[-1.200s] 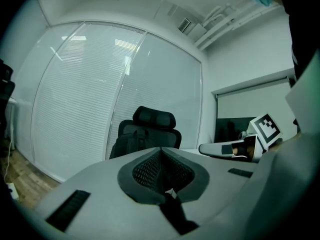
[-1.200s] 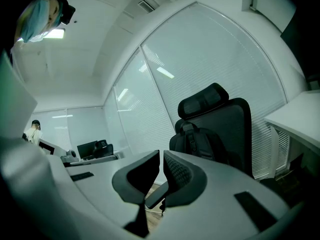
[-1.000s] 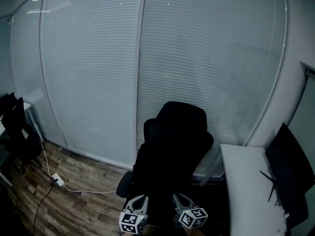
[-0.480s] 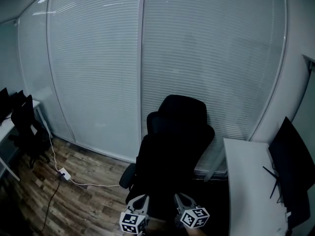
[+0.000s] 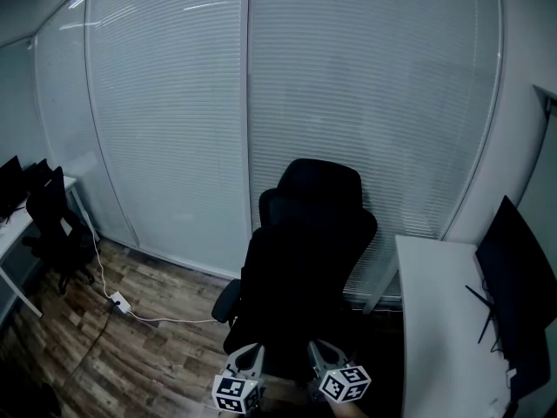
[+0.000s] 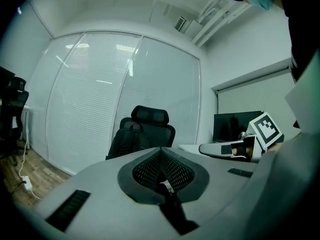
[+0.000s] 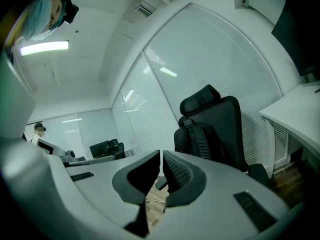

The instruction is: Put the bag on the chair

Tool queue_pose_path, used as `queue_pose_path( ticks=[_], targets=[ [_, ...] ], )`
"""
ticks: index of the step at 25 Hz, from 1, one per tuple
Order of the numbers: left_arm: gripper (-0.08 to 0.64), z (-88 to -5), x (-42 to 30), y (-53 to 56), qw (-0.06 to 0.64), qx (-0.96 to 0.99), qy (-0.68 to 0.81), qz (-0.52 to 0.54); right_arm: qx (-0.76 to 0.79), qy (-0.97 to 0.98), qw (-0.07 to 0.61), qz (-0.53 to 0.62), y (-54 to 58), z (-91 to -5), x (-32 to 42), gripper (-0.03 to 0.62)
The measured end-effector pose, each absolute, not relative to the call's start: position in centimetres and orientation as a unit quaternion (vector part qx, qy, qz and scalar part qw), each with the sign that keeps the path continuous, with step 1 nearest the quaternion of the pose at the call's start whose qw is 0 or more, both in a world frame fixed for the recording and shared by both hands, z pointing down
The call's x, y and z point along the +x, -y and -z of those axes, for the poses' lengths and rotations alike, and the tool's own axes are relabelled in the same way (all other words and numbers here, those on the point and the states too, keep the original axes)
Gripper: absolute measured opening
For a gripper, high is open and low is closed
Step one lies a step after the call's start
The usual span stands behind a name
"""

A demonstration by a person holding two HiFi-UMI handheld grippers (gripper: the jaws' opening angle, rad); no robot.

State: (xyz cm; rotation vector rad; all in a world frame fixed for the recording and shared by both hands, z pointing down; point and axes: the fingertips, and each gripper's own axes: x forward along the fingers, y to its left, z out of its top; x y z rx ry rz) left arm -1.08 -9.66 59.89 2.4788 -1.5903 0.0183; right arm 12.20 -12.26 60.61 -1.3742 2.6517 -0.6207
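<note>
Backpack (image 7: 200, 140) unmoved on office chair (image 5: 318, 183) since earlier; left gripper (image 6: 161, 153), right gripper (image 7: 161, 156) both closed, empty, so placement looks done.

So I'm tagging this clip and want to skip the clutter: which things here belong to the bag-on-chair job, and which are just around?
Job: bag, leaning against the backrest; office chair; left gripper and right gripper, both shut and empty.
Just around: white desk; monitor; power strip on the floor; far chair at the left.
</note>
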Motion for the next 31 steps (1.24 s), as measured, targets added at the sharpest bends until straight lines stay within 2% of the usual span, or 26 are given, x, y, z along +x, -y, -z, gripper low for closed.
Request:
queue_pose_path(
  ticks=[31],
  targets=[
    [0.02,-60.7,2.0,6.7,0.096,0.839,0.535,-0.017,-0.454,-0.867,0.038,0.201,9.7,-61.8,15.0,0.046]
  ],
)
